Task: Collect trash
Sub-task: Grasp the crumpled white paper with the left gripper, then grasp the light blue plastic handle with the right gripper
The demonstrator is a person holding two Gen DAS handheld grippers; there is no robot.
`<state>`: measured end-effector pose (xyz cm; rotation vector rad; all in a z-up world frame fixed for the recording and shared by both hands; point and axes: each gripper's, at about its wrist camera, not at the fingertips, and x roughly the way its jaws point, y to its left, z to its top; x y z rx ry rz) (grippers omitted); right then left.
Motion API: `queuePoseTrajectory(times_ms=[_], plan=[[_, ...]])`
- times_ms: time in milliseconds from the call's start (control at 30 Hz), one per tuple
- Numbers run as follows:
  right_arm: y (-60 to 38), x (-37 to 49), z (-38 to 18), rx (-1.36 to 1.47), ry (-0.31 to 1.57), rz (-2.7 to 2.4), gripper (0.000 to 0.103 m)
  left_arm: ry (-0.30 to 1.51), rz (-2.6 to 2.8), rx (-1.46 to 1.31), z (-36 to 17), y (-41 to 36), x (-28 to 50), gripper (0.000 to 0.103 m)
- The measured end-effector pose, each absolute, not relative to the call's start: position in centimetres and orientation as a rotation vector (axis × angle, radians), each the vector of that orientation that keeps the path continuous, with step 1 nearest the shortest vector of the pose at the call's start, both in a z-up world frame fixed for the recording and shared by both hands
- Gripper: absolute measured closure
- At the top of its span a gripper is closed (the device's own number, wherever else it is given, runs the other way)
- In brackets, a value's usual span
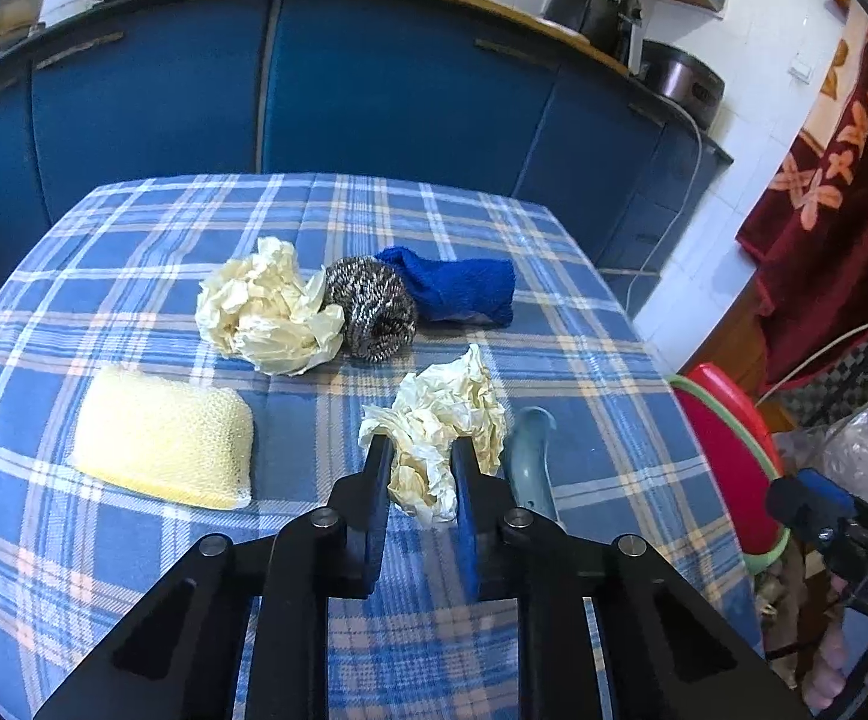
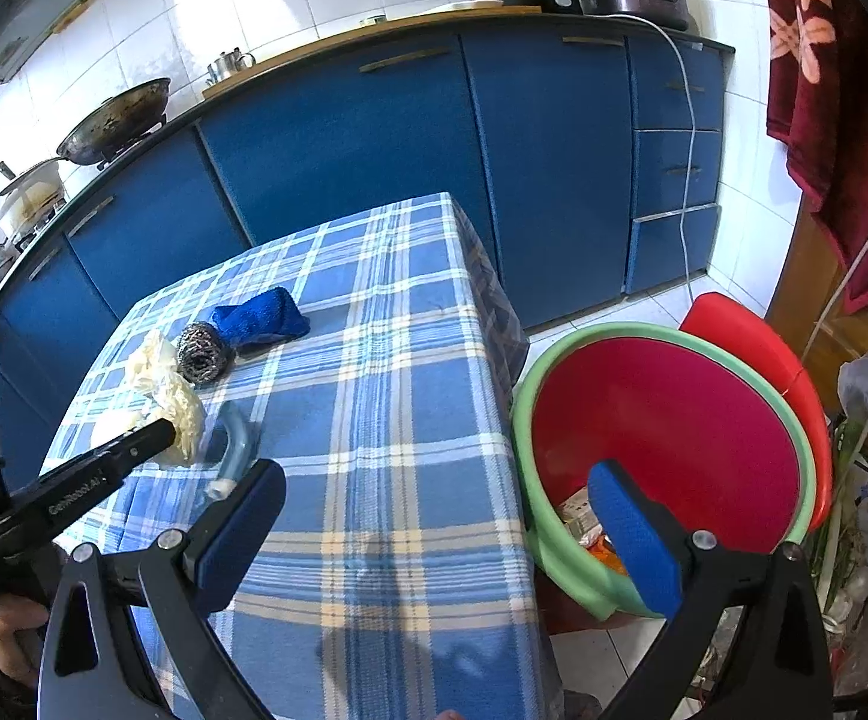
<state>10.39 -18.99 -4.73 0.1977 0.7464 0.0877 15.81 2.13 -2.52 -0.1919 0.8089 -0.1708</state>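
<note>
My left gripper (image 1: pixel 422 450) is shut on a crumpled cream paper wad (image 1: pixel 439 414) on the blue plaid table (image 1: pixel 134 570); it shows from the side in the right wrist view (image 2: pixel 185 420). A second, larger crumpled paper (image 1: pixel 266 312) lies farther back, also seen in the right wrist view (image 2: pixel 152 360). My right gripper (image 2: pixel 439 492) is open and empty, hovering over the table's right edge beside a red basin with a green rim (image 2: pixel 661 420) that holds some scraps at its bottom.
A yellow sponge (image 1: pixel 164 438), a steel scourer (image 1: pixel 374 312), a folded blue cloth (image 1: pixel 457 288) and a pale blue curved plastic piece (image 1: pixel 529 456) lie on the table. Blue cabinets (image 2: pixel 344 150) stand behind. A red stool (image 2: pixel 751 336) and bags stand right of the basin.
</note>
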Motion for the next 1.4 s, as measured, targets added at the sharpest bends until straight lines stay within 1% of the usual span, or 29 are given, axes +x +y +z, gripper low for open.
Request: queuePoseTrajectory(times_ms=[433, 733, 833, 900, 1033, 1100, 1200, 1400], plan=[[-14.2, 11.3, -4.8, 0.151, 0.757, 0.178, 0.000, 0.720, -0.127, -0.210, 0.5, 4.8, 12.8, 0.083], [-9.5, 12.3, -6.1, 0.089, 0.802, 0.234, 0.006, 0.715, -0.068, -0.242, 0.3, 7.8, 11.8, 0.083], [-8.3, 12.8, -6.7, 0.070, 0.821, 0.244, 0.012, 0.716, -0.055, -0.256, 0.0, 8.6, 11.6, 0.083], [-7.6, 13.2, -7.1, 0.056, 0.834, 0.249, 0.017, 0.716, -0.048, -0.269, -0.2, 9.2, 11.5, 0.083], [-6.3, 13.6, -7.8, 0.034, 0.861, 0.263, 0.020, 0.718, -0.041, -0.282, -0.5, 9.9, 11.3, 0.083], [-5.8, 13.7, -8.0, 0.027, 0.868, 0.269, 0.026, 0.719, -0.040, -0.287, -0.6, 10.1, 11.3, 0.083], [-5.3, 13.9, -8.2, 0.019, 0.871, 0.274, 0.033, 0.721, -0.039, -0.291, -0.7, 10.3, 11.2, 0.083], [-4.8, 14.2, -8.5, -0.002, 0.868, 0.258, 0.044, 0.722, -0.033, -0.299, -0.8, 10.5, 11.2, 0.083]])
